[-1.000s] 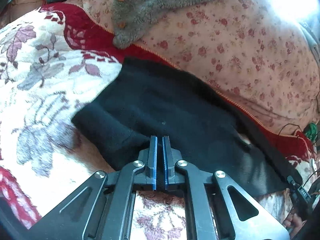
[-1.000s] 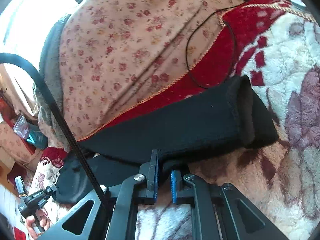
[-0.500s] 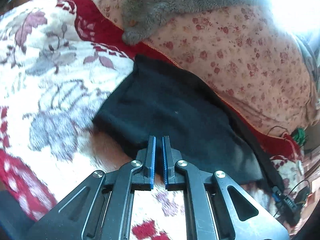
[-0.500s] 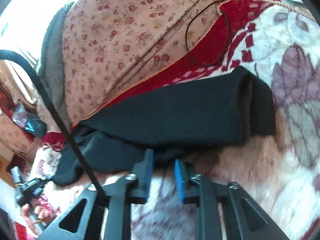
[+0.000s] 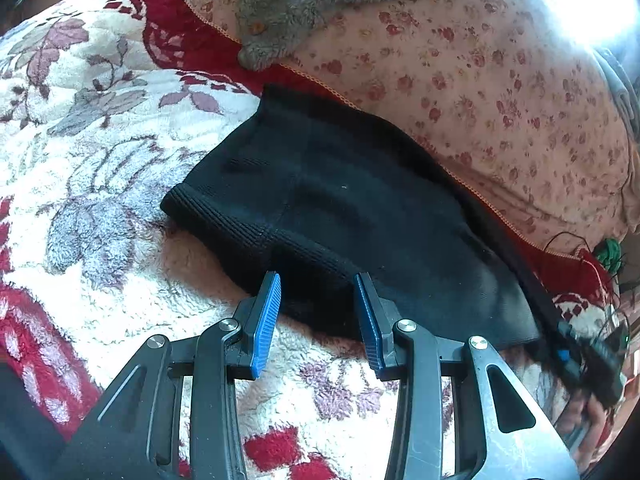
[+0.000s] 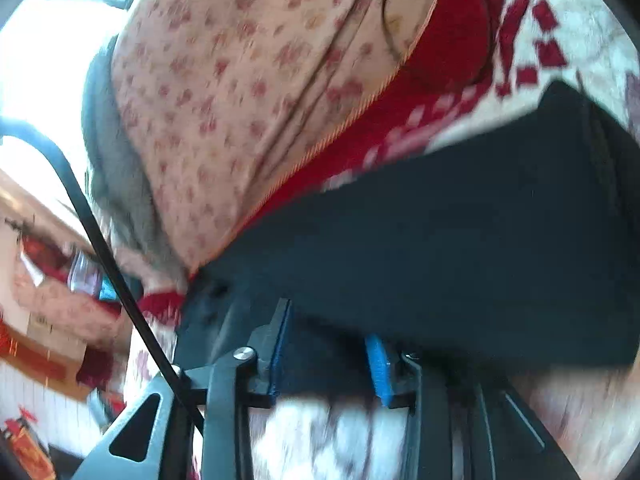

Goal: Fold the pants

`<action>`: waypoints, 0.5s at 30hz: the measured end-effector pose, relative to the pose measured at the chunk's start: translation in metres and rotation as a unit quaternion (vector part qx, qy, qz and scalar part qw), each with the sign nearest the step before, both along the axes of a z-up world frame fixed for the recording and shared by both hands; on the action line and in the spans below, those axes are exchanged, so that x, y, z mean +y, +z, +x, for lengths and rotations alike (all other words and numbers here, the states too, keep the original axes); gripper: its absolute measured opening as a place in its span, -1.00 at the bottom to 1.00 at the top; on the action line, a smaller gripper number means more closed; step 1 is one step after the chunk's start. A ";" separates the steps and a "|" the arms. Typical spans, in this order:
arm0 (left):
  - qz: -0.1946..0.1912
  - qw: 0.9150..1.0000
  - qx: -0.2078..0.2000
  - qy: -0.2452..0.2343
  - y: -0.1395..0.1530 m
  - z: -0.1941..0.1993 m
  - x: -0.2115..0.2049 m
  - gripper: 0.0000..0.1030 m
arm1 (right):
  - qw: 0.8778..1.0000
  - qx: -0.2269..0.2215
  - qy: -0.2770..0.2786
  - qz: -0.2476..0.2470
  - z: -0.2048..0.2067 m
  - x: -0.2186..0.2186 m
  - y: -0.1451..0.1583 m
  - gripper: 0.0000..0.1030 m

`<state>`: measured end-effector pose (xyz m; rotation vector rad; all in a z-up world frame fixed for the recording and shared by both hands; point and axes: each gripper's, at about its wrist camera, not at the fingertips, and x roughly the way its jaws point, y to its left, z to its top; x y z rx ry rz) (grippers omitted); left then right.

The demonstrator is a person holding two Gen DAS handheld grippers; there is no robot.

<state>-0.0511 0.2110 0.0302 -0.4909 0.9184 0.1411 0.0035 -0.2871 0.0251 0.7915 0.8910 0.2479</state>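
The black knit pants lie folded on the white and red floral blanket, their ribbed edge toward me. My left gripper is open, its blue pads on either side of the near edge of the pants, holding nothing. In the right wrist view, which is blurred, the pants stretch across the frame. My right gripper is open with the pants' lower edge between its blue pads, not clamped.
A pink floral quilt is heaped behind the pants, with a grey fleece garment on top. A thin black cable crosses the left of the right wrist view. The right gripper shows at the far right of the left wrist view.
Both grippers have opened and let go of the pants' edge. The pants now lie flat on the blanket. The right wrist view has swung and blurred.
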 end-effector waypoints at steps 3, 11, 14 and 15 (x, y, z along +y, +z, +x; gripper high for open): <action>-0.003 1.000 0.002 0.004 0.000 0.001 0.000 -0.30 | 0.998 -0.053 -0.029 -0.014 0.031 -0.010 0.020 -0.38; -0.003 1.000 0.009 0.005 -0.005 0.004 -0.002 -0.30 | 0.988 -0.090 -0.067 -0.104 0.043 -0.032 0.072 -0.17; -0.006 1.000 0.006 0.010 -0.006 0.004 -0.003 -0.26 | 0.991 -0.068 -0.074 -0.089 0.020 -0.051 0.066 -0.14; -0.007 1.000 0.006 0.010 -0.005 0.003 -0.003 -0.26 | 0.993 -0.061 -0.066 -0.082 0.013 -0.053 0.062 -0.14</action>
